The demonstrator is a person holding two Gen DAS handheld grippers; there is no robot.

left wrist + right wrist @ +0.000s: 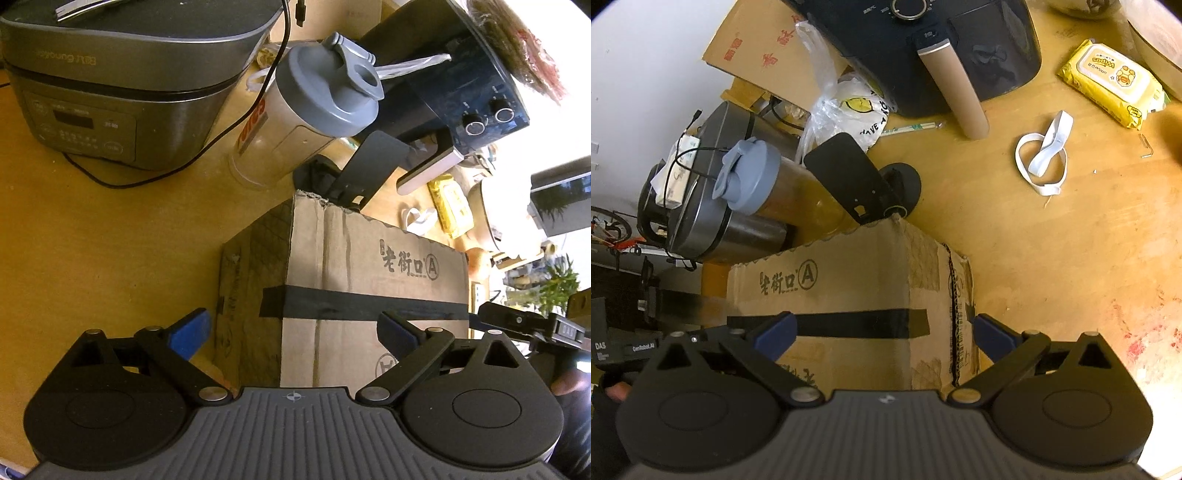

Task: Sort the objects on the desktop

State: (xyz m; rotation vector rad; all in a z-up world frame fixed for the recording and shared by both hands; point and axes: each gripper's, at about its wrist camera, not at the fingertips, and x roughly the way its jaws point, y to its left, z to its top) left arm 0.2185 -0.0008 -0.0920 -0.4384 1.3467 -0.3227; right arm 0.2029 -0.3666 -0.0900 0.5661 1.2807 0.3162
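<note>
A closed cardboard box (373, 280) with black tape stands on the wooden desk; it also shows in the right wrist view (857, 295). My left gripper (293, 328) is open, its blue pads straddling the box's left corner. My right gripper (884, 332) is open, its pads straddling the box's right corner. A shaker bottle (295, 118) with a grey lid stands behind the box, next to a black phone stand (369, 166). The bottle (764, 188) and stand (857, 177) show in the right view too.
A grey rice cooker (110, 85) with a black cord sits at the far left. A dark air fryer (942, 48) stands behind. A yellow wipes pack (1112, 81), a white strap (1045, 155) and a plastic bag (849, 107) lie on the desk (1052, 258).
</note>
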